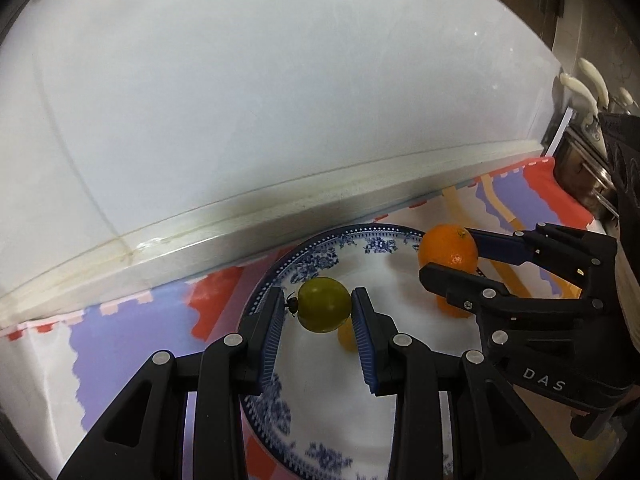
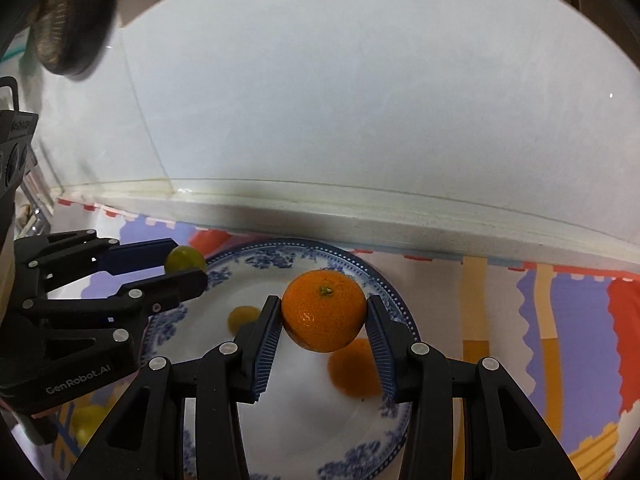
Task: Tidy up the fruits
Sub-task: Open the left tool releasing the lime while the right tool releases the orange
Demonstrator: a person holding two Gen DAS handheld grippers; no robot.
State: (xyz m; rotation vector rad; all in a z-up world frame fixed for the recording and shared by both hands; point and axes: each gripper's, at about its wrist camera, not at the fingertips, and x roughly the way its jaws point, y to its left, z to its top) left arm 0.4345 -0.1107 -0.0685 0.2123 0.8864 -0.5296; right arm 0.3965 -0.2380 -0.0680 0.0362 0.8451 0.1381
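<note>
fruits sit in both tools above the plate (image 1: pixel 320 248). left gripper (image 1: pixel 318 306) is closed narrowly on a green fruit (image 1: pixel 323 305), its ribbed blue pads (image 1: pixel 362 334) pressing the two sides; the fruit is round, smooth, yellow-green, with a small dark stem end turned toward one pad, and it hangs clear of the plate over the rim nearest the wall. right gripper (image 2: pixel 324 316) is clamped on an orange (image 2: pixel 324 310), pads (image 2: pixel 267 344) tight against its flanks; the skin is bright, pitted and glossy, the green stem scar faces up, and it is lifted above the plate's middle, with an orange reflection on the glaze below it. in the right wrist view the left gripper (image 2: pixel 188 270) shows over the plate's left rim with the green fruit (image 2: pixel 182 259) between its fingers; in the left wrist view the right gripper (image 1: pixel 450 254) holds the orange (image 1: pixel 448 249) over the plate's far right rim.

the plate is white with a blue floral border and lies on a patterned mat (image 2: pixel 560 320) of red, lilac and yellow, just beside a pale wall (image 1: pixel 280 100). another yellow-green fruit (image 2: pixel 86 420) lies off the plate's left edge, partly hidden.
</note>
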